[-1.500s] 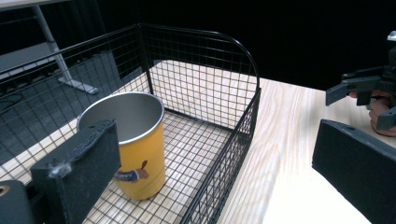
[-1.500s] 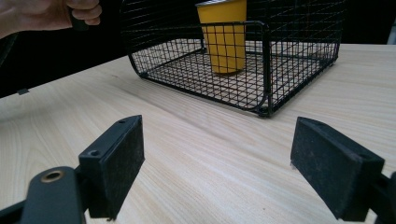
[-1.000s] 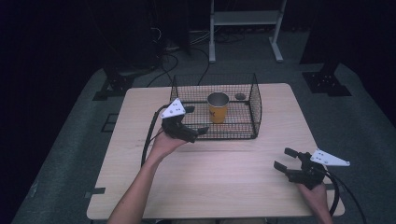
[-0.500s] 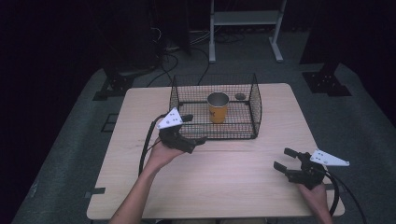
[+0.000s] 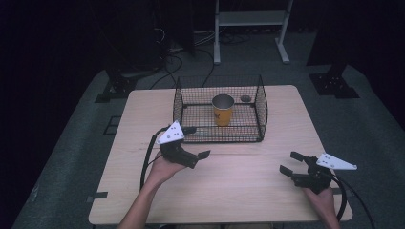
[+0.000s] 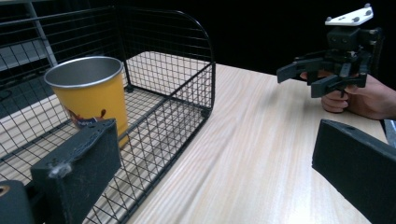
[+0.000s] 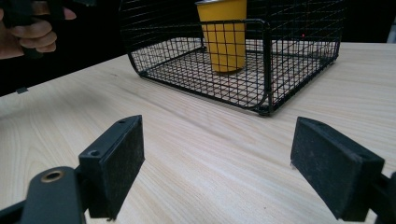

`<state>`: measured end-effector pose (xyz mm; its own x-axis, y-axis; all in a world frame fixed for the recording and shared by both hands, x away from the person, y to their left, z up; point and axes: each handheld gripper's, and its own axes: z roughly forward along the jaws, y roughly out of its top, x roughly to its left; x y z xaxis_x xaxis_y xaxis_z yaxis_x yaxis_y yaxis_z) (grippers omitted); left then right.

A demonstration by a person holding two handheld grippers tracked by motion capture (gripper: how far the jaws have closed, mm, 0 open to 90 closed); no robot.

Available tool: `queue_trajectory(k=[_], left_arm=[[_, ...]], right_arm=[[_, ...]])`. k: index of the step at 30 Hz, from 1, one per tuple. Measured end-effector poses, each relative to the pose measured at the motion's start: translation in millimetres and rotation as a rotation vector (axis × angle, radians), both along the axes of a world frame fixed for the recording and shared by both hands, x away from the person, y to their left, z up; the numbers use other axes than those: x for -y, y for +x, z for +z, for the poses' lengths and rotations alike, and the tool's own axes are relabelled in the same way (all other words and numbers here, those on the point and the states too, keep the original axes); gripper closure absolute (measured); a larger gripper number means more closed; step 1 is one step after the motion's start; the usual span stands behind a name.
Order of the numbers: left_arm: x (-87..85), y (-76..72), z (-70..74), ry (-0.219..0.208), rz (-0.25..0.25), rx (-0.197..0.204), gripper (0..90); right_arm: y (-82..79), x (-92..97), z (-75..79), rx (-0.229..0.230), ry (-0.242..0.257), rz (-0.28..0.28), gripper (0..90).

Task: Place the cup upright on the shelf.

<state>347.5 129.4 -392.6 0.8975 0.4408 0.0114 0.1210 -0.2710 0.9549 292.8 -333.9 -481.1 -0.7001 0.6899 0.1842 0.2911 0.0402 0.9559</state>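
Two grippers sit over the pale wooden table [image 5: 239, 191], and I see both with jaws spread wide and nothing between them. The left gripper [image 5: 197, 143] hovers just near of the black wire basket [image 5: 261, 102], by its near left corner, held from below by the left hand [image 5: 162, 169]. In its own view the basket's near wall runs past the left jaw, and the other jaw stands well clear over bare wood.

The right gripper [image 5: 292, 163] rests low by the near right edge of the table, well apart from the basket, with the right hand [image 5: 321, 198] behind it; I also pick it out far off in the left gripper view [image 6: 303, 79], jaws parted.

Inside the basket, an upright yellow cup with a silver metal rim [image 5: 223, 109] stands on the mesh floor, about midway across. A small dark round object [image 5: 245, 98] lies toward the basket's far right corner; I cannot tell what it is.
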Motion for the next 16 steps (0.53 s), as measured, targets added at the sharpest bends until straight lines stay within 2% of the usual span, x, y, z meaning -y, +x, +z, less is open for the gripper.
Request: queue_trajectory(k=[2,7,16], left_arm=[[-1.5,-4.2,-1.9,-0.013,0.002,-0.003,0.5],[-5.0,-13.0,-6.4,-0.009,0.014,0.002,0.5],[-23.0,-38.9,-18.2,-0.037,0.073,0.013,0.5]], right_arm=[[0.0,0.1,0.0,-0.002,0.001,0.001,16.3],[-0.2,0.0,0.0,0.0,0.0,0.005,16.4],[-0.3,-0.4,0.0,-0.001,0.0,0.009,16.2]])
